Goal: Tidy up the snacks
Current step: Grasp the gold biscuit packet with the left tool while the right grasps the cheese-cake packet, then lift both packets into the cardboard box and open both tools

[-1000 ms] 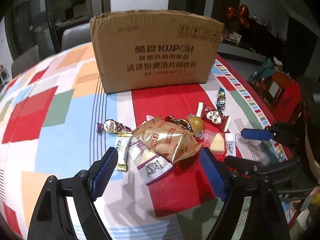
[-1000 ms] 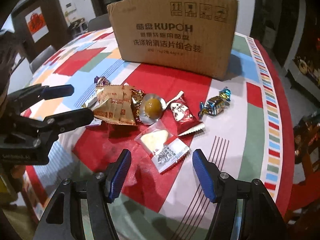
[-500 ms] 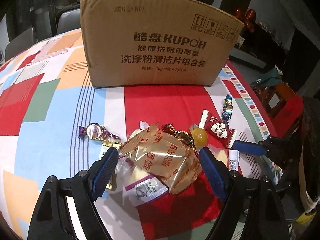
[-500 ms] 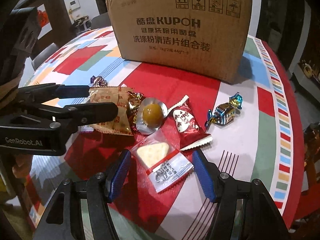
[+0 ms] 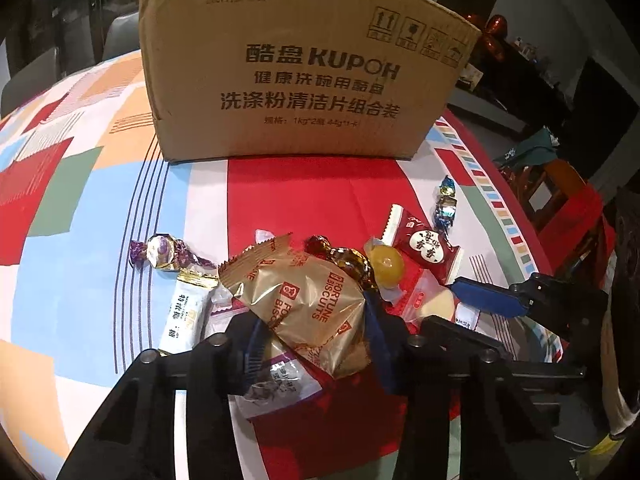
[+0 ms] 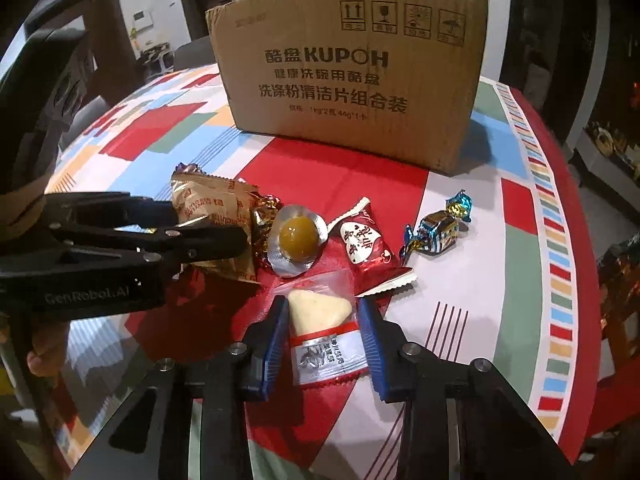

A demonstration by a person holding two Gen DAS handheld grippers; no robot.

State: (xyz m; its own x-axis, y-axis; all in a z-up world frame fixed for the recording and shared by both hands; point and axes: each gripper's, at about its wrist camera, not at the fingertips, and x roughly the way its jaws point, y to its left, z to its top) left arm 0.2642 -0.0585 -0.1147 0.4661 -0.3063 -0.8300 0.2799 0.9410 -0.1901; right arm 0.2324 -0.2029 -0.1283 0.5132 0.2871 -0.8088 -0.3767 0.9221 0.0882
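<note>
Closing on two packets at once, both hand-held grippers are working the snack pile in the middle of the worktop [image 5: 100, 240], in front of the cardboard box [image 5: 304, 64] standing toward the far edge. The left hand-held gripper [image 5: 312, 340] is pinching the gold biscuit packet [image 5: 312, 304] between its blue pads, and the right hand-held gripper [image 6: 322, 340] is squeezing the clear packet with the white wedge [image 6: 320, 320].

Several things are looking risky. The biscuit packet is puffy with air, so the pads may be gripping film rather than contents, and it could slide out on the lift. It is also lying on a purple-and-white sachet [image 5: 276, 384] and touching the gold-brown foil candy [image 5: 348, 260], so either could be dragged along. The right pads are holding the clear packet by its slick edges, and the wedge inside could crumble under pressure. The two tools are sitting very close together, so lifting at once is inviting a collision. The yellow jelly cup [image 6: 298, 236], red packet [image 6: 366, 248] and blue-foil candy [image 6: 436, 228] are lying apart from both grips.

Compared with a second ago, both sets of jaws have just been closing from wide open onto their packets, and the left one is sitting lower and nearer the pile.
</note>
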